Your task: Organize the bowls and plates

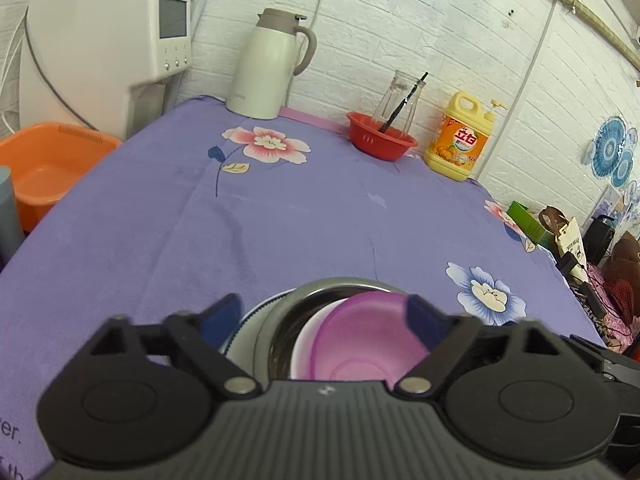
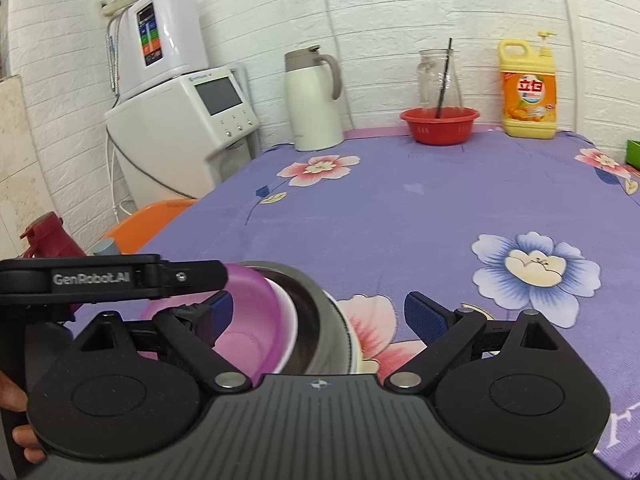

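Stack: translucent pink plastic bowl [image 1: 360, 332] sat tilted inside a white bowl [image 1: 305, 336], both nested in a round stainless-steel bowl [image 1: 320, 286], which rested on a white plate with a patterned rim [image 1: 249, 314]; all lay at the near edge of the surface [image 1: 280, 220], covered by a purple floral cloth.
Orientation: bowls opened upward; the pink bowl leaned to one side of the steel bowl rather than sitting level. Round things, so no long axis could be told.
Left gripper [image 1: 324, 320]: its jaws stood wide apart above the stack, one blue pad [image 1: 420, 320] over the pink bowl's rim; nothing was gripped.
Right gripper [image 2: 320, 316]: its jaws were spread wide just beside the stack, over the cloth, holding nothing; its left pad [image 2: 218, 312] was in front of the pink bowl.
Hand: fingers [image 2: 16, 420] showed at the lower left edge of the right wrist view.
Far edge: one cream thermal jug with a grey lid [image 1: 272, 64], one red plastic basin [image 1: 380, 140] holding a clear glass jar [image 1: 402, 96] with a dark straw, one yellow detergent bottle with a pump [image 1: 460, 140].
Beside the surface: one white water dispenser [image 1: 108, 52], one orange plastic tub [image 1: 48, 168].
Count: three bowls, one plate.
Obstruction: open cloth lay between the stack and the far items.
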Motion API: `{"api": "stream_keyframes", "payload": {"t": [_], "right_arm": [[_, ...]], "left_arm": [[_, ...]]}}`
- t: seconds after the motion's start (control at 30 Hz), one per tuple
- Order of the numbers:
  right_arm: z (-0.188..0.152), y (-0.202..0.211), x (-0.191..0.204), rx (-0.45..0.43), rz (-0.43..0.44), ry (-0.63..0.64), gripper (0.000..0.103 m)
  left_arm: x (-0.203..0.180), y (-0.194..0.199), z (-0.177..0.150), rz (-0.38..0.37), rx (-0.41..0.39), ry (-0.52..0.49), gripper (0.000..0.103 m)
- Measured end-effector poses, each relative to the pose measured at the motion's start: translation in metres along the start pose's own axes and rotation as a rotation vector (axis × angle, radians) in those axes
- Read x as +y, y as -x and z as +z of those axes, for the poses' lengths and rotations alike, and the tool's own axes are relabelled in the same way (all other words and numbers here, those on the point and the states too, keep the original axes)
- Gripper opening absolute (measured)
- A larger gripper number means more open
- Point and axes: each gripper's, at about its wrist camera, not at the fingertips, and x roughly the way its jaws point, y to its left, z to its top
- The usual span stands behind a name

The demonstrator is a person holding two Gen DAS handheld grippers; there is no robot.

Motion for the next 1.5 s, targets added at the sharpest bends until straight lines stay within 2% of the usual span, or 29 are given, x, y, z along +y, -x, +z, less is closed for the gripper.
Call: {"api": "stream_keyframes", "payload": {"t": [0.13,0.33,0.43,0.6,0.8,0.93,1.1,1.2,1.4,1.5], "right_arm": [[0.003,0.010,-0.007,-0.018,-0.014,-0.017,0.103],[0.013,0.028,-0.016,-0.065,-0.074,0.040,0.103],[0.011,0.036,-0.027,-0.079,-0.125,-0.017,0.103],[-0.015,0.055,-0.034,-0.052,-0.192,-0.169,0.103],[-0.041,0.082,-0.032,-0.041,-0.219,-0.240,0.103],[-0.055,0.103,-0.027,-0.085,-0.215,-0.241,0.103],[-0.071,0.120,-0.020,-0.105,-0.249,-0.234,0.103],[-0.082,0.134,-0.015,-0.118,-0.260,-0.225,0.103],[-0.106,0.155,-0.009,-0.136,-0.312,-0.180,0.103],[-0.108,0.155,-0.012,-0.127,-0.307,-0.174,0.103]], "left_arm": [[-0.011,0.013,-0.001,-0.010,-0.027,-0.012,0.095],[-0.031,0.038,-0.007,0.033,-0.083,0.011,0.095],[-0.040,0.046,-0.016,0.055,-0.109,-0.018,0.095],[-0.051,0.059,-0.031,0.053,-0.121,-0.021,0.095],[-0.067,0.078,-0.053,0.032,-0.119,-0.075,0.095],[-0.072,0.086,-0.070,0.035,-0.093,-0.105,0.095],[-0.075,0.105,-0.095,0.052,-0.109,-0.131,0.095],[-0.080,0.119,-0.106,0.095,-0.128,-0.163,0.095],[-0.091,0.133,-0.115,0.109,-0.172,-0.210,0.095],[-0.094,0.133,-0.115,0.116,-0.171,-0.222,0.095]]}}
